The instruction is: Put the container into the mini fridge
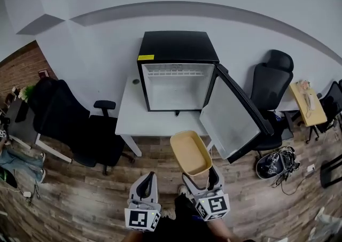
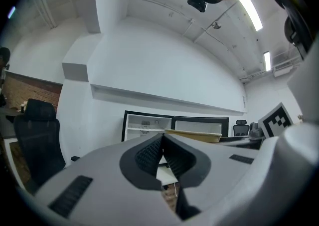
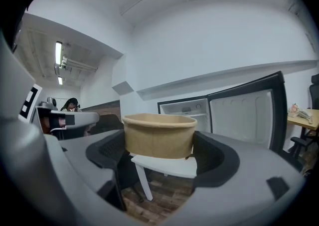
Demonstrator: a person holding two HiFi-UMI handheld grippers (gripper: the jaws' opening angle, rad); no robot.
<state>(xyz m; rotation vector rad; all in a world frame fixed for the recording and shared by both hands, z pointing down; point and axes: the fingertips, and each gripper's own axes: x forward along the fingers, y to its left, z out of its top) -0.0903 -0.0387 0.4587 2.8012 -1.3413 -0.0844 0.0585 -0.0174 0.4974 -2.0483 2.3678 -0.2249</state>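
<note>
While the tan paper container [image 1: 191, 153] is carried clamped in the right gripper [image 1: 200, 177], the left gripper [image 1: 148, 181] pressed together and empty, forward insertion into the open black mini fridge [image 1: 178, 48] at upper centre is required.

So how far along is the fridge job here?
Done: the door of the mini fridge stands open and the container is picked up. In hand: the right gripper holds it short of the table; the left gripper is shut, empty. Left: set it inside the mini fridge.
</note>
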